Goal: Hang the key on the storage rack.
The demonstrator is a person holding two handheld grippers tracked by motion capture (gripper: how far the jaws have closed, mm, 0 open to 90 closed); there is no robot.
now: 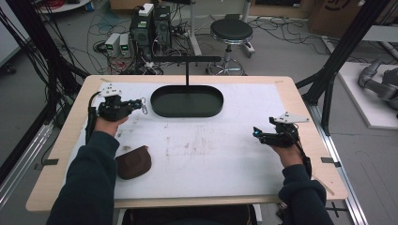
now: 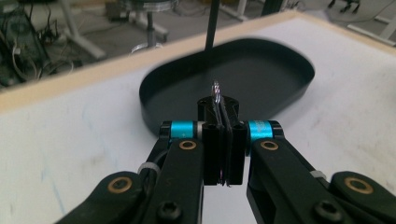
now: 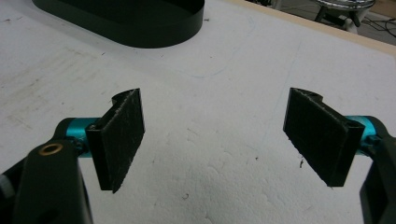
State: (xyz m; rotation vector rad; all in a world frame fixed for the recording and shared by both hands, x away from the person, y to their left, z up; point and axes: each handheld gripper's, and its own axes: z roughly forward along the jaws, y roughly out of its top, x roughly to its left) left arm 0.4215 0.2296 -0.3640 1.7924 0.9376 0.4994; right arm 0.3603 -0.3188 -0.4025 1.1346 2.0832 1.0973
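One left gripper (image 1: pixel 136 104) is clamped tight on a single small metal ring or clip (image 1: pixel 144 108), held in the air just left of the one black oval tray (image 1: pixel 187 112). One brown pouch (image 1: pixel 133 162) lies on the white mat (image 1: pixel 211 150), well in front of the tray's left end. One right gripper (image 1: pixel 256 133) hovers with jaws spread wide and nothing between them, right of and nearer than the tray.

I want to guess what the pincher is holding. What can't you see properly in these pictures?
- Small silvery thing in the left gripper: its shut jaws cover most of it; in the high view it is too small.
- Brown pouch: the left sleeve hides its edge.
- Black tray: cut off by the right gripper view's top.
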